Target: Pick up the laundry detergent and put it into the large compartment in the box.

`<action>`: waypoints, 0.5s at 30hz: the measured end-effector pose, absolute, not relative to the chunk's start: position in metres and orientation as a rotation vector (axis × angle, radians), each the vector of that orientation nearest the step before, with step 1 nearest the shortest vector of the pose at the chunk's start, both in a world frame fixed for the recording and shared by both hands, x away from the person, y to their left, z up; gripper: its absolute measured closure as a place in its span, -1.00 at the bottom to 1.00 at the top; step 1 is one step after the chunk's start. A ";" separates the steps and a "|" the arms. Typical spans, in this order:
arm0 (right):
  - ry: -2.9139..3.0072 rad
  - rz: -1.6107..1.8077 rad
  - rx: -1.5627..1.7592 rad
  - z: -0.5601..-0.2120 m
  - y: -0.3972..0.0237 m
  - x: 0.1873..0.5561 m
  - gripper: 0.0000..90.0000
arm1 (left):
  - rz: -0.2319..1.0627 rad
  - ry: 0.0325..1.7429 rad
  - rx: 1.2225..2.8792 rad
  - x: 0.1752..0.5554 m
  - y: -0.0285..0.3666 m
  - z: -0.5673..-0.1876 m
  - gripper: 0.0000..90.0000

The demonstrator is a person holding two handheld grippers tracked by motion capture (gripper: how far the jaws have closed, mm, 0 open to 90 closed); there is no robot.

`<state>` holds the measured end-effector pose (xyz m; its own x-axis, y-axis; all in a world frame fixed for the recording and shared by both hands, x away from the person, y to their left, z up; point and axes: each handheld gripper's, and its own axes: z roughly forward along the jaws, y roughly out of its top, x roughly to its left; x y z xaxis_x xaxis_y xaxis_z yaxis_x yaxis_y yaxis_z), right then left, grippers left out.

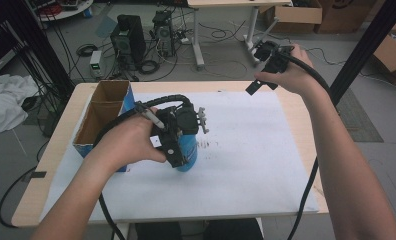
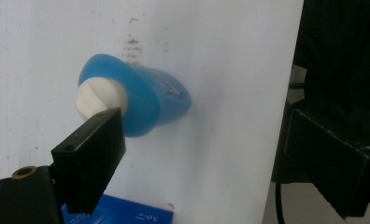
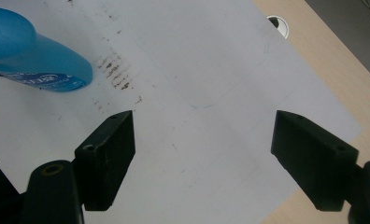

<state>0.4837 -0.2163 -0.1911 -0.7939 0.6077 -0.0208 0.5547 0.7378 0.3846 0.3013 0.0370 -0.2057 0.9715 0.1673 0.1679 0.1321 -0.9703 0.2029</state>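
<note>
Blue bottle (image 2: 145,100) upright, white cap (image 2: 99,99) on.

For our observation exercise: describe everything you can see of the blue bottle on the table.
The blue bottle looks like smooth plastic, with a white screw cap and a printed label low on its body. It stands upright on the white sheet, beside the open cardboard box. The left claw hangs open above it, one jaw close by the cap; whether it touches is unclear.
</note>
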 end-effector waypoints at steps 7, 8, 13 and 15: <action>2.798 0.546 0.926 -0.192 -0.214 0.483 -0.51 | 0.283 0.265 2.921 0.301 0.039 -0.202 -0.72; 2.798 0.549 0.928 -0.192 -0.213 0.482 -0.50 | 0.283 0.280 2.910 0.302 0.039 -0.202 -0.72; 2.799 0.547 0.924 -0.192 -0.214 0.483 -0.51 | 0.287 0.323 2.899 0.306 0.041 -0.201 -0.72; 2.800 0.550 0.921 -0.193 -0.214 0.483 -0.51 | 0.285 0.346 2.893 0.308 0.042 -0.201 -0.72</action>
